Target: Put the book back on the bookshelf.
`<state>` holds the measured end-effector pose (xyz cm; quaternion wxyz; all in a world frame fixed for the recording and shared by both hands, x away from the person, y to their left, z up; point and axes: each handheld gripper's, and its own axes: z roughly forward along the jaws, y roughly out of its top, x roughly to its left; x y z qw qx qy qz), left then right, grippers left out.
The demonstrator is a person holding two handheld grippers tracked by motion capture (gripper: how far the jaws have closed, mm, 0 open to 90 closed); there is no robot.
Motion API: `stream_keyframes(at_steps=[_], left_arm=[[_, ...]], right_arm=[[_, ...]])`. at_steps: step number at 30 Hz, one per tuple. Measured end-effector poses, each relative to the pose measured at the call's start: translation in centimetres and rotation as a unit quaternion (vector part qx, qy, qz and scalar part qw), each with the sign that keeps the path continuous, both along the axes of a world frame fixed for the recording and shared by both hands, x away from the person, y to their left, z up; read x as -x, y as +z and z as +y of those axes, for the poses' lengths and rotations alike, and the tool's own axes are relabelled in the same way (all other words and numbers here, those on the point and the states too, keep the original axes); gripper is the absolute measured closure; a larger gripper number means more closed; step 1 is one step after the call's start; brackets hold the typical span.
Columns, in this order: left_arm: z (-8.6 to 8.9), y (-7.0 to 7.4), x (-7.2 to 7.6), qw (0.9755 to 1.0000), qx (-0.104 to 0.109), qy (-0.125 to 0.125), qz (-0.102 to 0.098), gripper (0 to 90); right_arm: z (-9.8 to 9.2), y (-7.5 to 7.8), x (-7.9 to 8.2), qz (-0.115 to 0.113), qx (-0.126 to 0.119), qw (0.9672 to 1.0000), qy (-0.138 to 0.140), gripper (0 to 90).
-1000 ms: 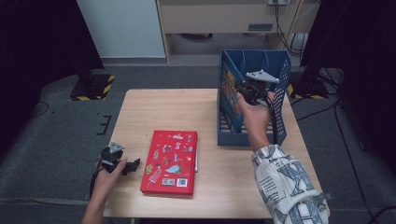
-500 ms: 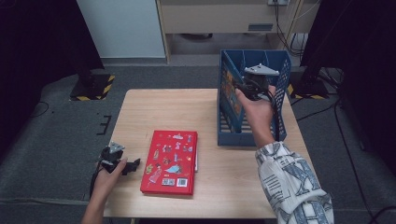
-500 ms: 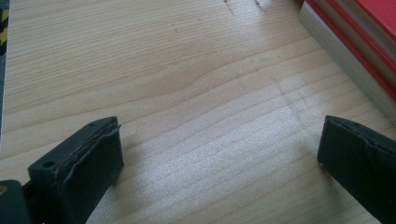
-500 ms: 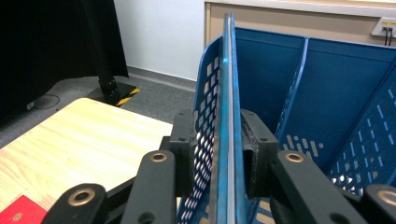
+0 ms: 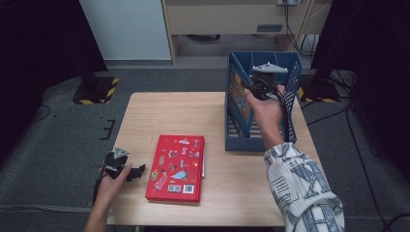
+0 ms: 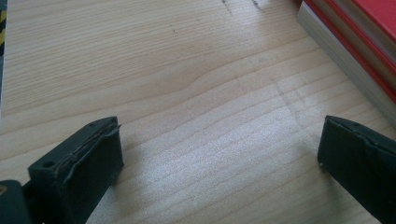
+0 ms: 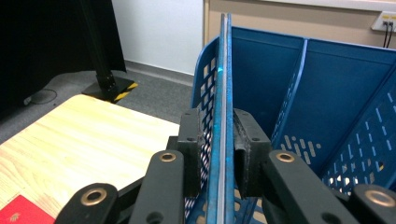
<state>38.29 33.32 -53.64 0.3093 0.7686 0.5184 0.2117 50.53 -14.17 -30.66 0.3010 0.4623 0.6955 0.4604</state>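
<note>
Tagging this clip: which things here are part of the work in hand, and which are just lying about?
In the job:
- thin book standing edge-on in the blue file rack, clamped in the right gripper
- red book flat on the table
- left gripper, open beside it

Lying about:
- yellow-black stand base on the floor

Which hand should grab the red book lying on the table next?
Left, probably. The left gripper rests open on the wooden table right beside the flat red picture book. The right gripper is busy, clamped on a thin book in the blue plastic file rack.
</note>
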Motion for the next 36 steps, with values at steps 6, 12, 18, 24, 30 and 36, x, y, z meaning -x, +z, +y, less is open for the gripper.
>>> stream_keyframes(at_steps=[6, 12, 18, 24, 30, 36], left_arm=[[-0.02, 0.0, -0.01, 1.0, 0.0, 0.0, 0.0, 0.0], [-0.04, 0.0, -0.01, 1.0, 0.0, -0.001, 0.0, 0.0], [-0.07, 0.0, -0.02, 1.0, 0.0, -0.002, 0.0, 0.0], [-0.1, 0.01, -0.03, 1.0, -0.001, -0.003, 0.0, 0.0], [-0.12, 0.01, -0.03, 1.0, 0.0, -0.004, 0.001, 0.0], [-0.12, 0.01, -0.03, 1.0, 0.0, -0.004, 0.001, 0.0]], right_arm=[[0.26, -0.14, -0.16, 0.006, 0.002, 1.0, 0.002, 74.3], [0.24, -0.15, -0.23, 0.01, -0.003, 0.9999, 0.0, 77.2], [0.24, -0.12, -0.22, 0.011, -0.006, 0.9999, -0.005, 78.5], [0.57, -0.19, -0.03, 0.002, 0.001, 0.9998, -0.021, 80.6], [0.55, -0.31, 0.03, -0.005, -0.002, 0.9994, -0.035, 82.1], [0.72, -0.54, 0.07, -0.018, -0.008, 0.9987, -0.047, 82.5]])
